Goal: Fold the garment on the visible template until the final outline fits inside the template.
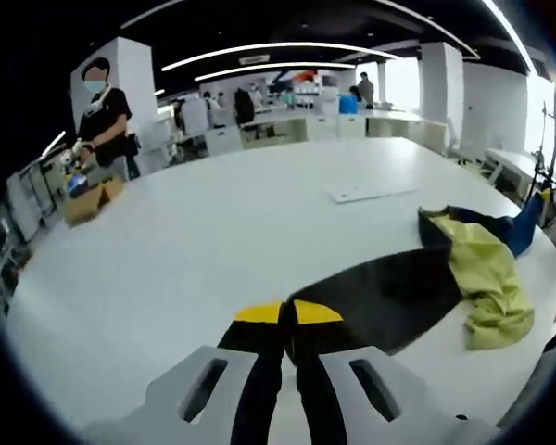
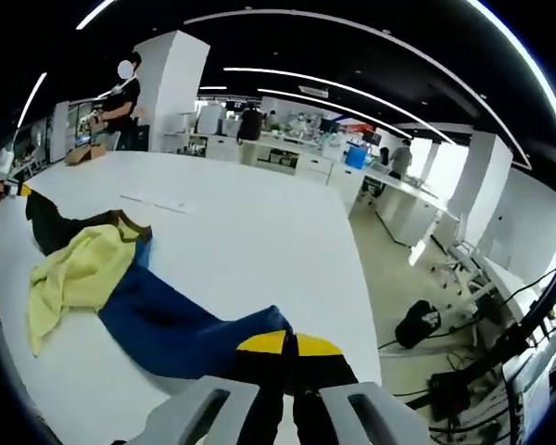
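A garment in black, yellow-green and blue lies stretched out and crumpled on the white table [image 1: 213,241]. My left gripper [image 1: 288,312] is shut, its yellow tips together on the black end [image 1: 380,297] of the garment. The yellow-green part [image 1: 486,278] is bunched in the middle, with the blue part [image 1: 524,227] beyond it. My right gripper [image 2: 288,344] is shut on the blue end [image 2: 176,324]. From there the yellow-green part [image 2: 79,273] and the black end [image 2: 51,227] run away to the left. A flat white strip [image 1: 375,193] [image 2: 157,202] lies on the table past the garment.
A person stands at the table's far side by an open cardboard box [image 1: 91,199] [image 2: 83,153]. The table's edge [image 2: 357,278] drops to the floor, where a black bag [image 2: 417,324] and cables lie. Desks and pillars fill the room behind.
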`<action>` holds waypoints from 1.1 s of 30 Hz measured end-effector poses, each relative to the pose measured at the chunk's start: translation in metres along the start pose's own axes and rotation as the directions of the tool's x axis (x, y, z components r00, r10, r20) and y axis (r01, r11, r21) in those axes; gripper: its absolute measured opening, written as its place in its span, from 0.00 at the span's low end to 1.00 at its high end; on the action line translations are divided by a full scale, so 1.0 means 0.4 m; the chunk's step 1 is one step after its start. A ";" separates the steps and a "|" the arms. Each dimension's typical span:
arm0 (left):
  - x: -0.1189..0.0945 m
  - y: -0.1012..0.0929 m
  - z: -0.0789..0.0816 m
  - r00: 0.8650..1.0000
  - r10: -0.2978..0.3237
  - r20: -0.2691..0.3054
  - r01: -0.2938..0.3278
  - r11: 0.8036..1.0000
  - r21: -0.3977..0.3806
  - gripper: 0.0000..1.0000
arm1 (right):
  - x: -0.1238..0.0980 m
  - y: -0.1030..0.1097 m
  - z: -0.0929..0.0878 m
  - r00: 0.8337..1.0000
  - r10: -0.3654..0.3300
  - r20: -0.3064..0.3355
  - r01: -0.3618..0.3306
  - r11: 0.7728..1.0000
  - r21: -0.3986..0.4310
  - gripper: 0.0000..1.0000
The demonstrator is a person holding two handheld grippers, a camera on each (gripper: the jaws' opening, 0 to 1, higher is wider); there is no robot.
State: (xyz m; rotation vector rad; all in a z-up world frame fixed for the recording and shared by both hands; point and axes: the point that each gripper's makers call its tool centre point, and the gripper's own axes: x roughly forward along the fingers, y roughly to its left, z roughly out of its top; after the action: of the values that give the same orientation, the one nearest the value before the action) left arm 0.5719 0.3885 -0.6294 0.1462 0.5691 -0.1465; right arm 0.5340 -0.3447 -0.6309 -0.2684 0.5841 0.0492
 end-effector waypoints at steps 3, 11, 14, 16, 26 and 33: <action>0.010 0.021 -0.001 1.000 0.014 -0.016 -0.015 1.000 -0.002 0.00 | 0.010 -0.016 -0.008 1.000 -0.012 -0.013 0.012 1.000 -0.001 0.00; 0.050 0.062 -0.013 0.994 0.055 -0.090 -0.050 0.997 0.053 0.00 | 0.053 -0.055 -0.033 0.996 -0.046 -0.072 0.043 0.998 -0.047 0.00; 0.062 0.074 -0.011 0.993 0.064 -0.101 -0.058 0.996 0.064 0.00 | 0.065 -0.068 -0.032 0.995 -0.058 -0.081 0.053 0.997 -0.062 0.00; 0.069 0.083 -0.008 0.991 0.073 -0.110 -0.064 0.995 0.080 0.00 | 0.070 -0.075 -0.031 0.994 -0.067 -0.084 0.061 0.996 -0.069 0.00; 0.096 0.108 -0.016 0.983 0.103 -0.154 -0.088 0.991 0.104 0.00 | 0.091 -0.089 -0.042 0.989 -0.103 -0.105 0.088 0.986 -0.142 0.00; 0.093 0.110 -0.025 0.979 0.117 -0.165 -0.097 0.988 0.123 0.09 | 0.080 -0.080 -0.035 0.992 -0.095 -0.087 0.082 0.986 -0.143 0.09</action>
State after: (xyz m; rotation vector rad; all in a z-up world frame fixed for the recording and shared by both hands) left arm 0.6054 0.4299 -0.6536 0.3025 0.7239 -0.0614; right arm 0.5570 -0.3801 -0.6520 -0.4339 0.6624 -0.0089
